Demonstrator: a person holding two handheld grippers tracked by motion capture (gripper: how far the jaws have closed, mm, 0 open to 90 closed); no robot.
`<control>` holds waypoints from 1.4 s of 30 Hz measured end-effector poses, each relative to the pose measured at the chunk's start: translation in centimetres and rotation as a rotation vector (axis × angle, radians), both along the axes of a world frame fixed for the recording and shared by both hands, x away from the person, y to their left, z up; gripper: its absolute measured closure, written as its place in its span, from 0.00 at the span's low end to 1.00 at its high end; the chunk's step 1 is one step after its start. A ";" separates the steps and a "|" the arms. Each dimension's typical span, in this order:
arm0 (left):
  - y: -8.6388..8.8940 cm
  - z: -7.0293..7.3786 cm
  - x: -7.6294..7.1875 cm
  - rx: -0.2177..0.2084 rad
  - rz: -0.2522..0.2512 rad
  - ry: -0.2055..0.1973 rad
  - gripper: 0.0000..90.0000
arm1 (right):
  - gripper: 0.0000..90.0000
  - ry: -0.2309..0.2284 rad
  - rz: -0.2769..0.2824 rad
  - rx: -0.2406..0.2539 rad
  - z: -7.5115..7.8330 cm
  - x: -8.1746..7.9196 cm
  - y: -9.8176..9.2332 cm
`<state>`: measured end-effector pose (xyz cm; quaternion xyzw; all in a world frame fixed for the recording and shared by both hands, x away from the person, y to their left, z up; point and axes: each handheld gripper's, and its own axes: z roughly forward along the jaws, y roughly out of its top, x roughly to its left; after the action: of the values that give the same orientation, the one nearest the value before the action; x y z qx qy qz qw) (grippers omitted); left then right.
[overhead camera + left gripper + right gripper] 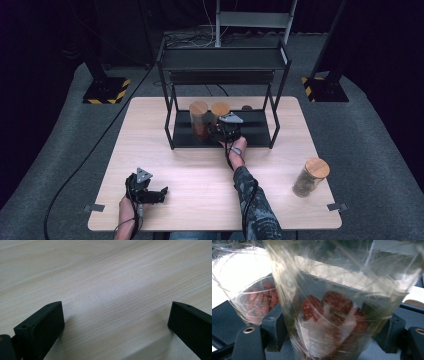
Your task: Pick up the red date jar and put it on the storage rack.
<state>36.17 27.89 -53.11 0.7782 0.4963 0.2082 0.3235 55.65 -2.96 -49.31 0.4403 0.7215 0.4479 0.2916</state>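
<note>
The right claw point(224, 131) pinches a jar point(337, 315) of red fruit on the rack's point(222, 135) low shelf, a second jar point(198, 120) just beside it, so placing seems underway; next, loosen and back out, while the left claw point(150, 192) rests spread.

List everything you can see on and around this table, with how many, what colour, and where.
Clear glass jars with round wooden lids: three; two on the rack's lower shelf, one at the table's right edge.
Black metal two-tier rack: one, back middle of the table.
Light wooden table: one, on grey carpet.
Small brown round thing: one, lower shelf; too small to tell.
Right gripper: black, shut on the right-hand shelf jar of red pieces.
Left gripper: black, open, low over the table's near left.
</note>
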 end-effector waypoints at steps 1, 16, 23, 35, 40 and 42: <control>0.0 0.0 0.0 0.000 0.000 0.000 0.00 | 0.27 0.001 0.000 -0.001 0.0 0.0 0.0; 0.0 0.0 0.0 0.000 0.000 0.000 0.00 | 0.07 0.078 0.011 0.003 1.0 0.0 0.0; 0.0 0.0 0.0 0.000 0.000 0.000 0.00 | 0.03 0.144 0.017 -0.017 1.7 -0.7 -0.8; 0.0 0.0 0.0 0.000 0.000 0.000 0.00 | 0.00 0.176 0.114 -0.025 2.1 -4.7 -2.7; 0.0 0.0 0.0 -0.003 0.003 -0.001 0.00 | 0.00 0.183 0.142 -0.008 1.5 -7.2 -3.5; 0.0 0.0 0.0 -0.003 0.003 0.000 0.00 | 0.00 0.175 0.154 -0.006 1.4 -8.4 -3.8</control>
<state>36.22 27.85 -53.12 0.7769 0.4978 0.2081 0.3244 47.29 -6.74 -47.93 0.4201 0.7772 0.4266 0.1935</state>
